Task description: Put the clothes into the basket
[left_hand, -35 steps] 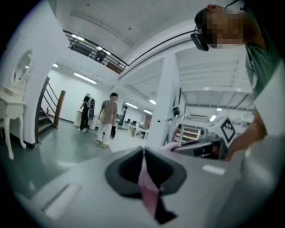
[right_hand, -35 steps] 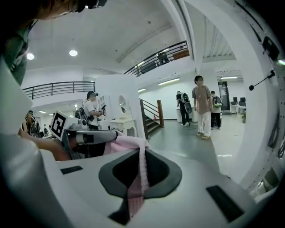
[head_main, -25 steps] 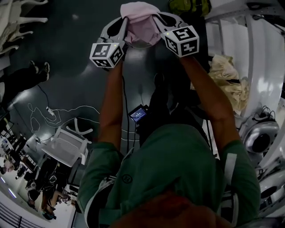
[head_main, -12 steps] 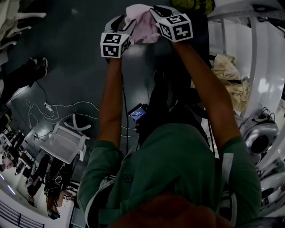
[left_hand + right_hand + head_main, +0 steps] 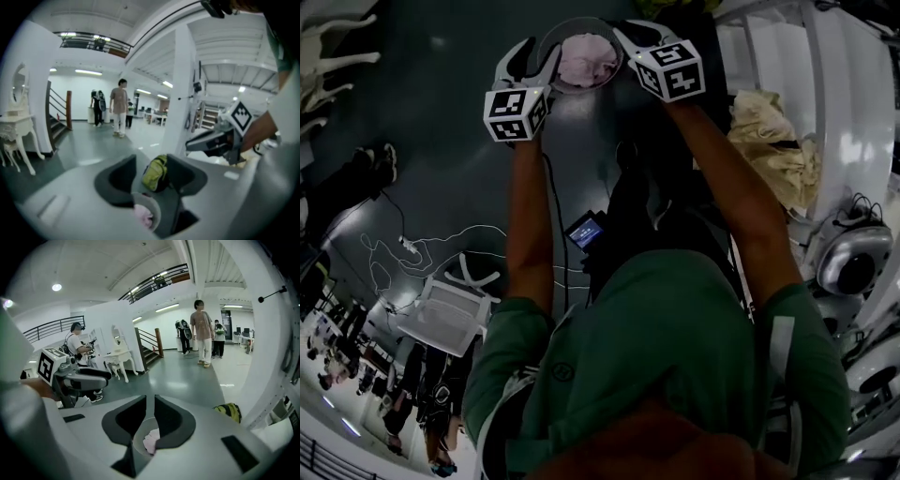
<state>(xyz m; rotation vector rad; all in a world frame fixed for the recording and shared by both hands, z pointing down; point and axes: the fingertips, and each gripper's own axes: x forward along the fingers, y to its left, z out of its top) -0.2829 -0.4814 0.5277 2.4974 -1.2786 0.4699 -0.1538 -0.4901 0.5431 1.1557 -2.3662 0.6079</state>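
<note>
Since a second ago the pink garment (image 5: 586, 61) has dropped out of my grip and into the round grey basket (image 5: 581, 21) on the floor, where it lies bunched inside the rim. Both my hands have sunk toward it. My left tongs (image 5: 536, 58) have sprung wide and hold nothing. My right tongs (image 5: 628, 36) have just been opening and stand at a narrow gap with nothing between the jaws; the cloth shows below them, down in the basket. What worries me is that the right tips hang close above the cloth. With so slim a gap, a fold could catch on a pad and ride back out when I lift. Either tip could also knock the rim and shove or tip the basket
</note>
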